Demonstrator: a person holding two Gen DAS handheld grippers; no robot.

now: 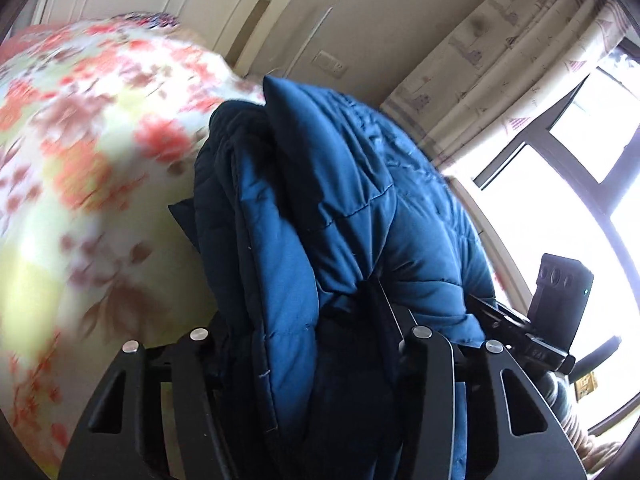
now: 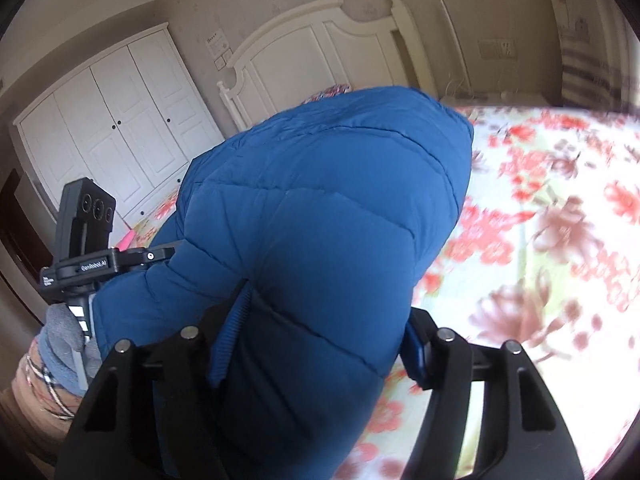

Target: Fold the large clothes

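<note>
A blue quilted puffer jacket (image 1: 320, 208) hangs bunched between my left gripper's (image 1: 308, 344) jaws, lifted above the floral bed sheet (image 1: 80, 168). The left gripper is shut on it, its fingers mostly buried in fabric. In the right wrist view the same jacket (image 2: 320, 208) fills the middle, and my right gripper (image 2: 320, 344) is shut on its thick padded edge; a blue ribbed fingertip (image 2: 230, 336) shows against the fabric. The other gripper's body (image 2: 86, 256) sits at the left, held by a gloved hand.
The bed with the floral sheet (image 2: 540, 220) lies beneath. A white headboard (image 2: 304, 52) and white wardrobe (image 2: 108, 128) stand behind. A curtain (image 1: 500, 60) and bright window (image 1: 560, 184) are on one side.
</note>
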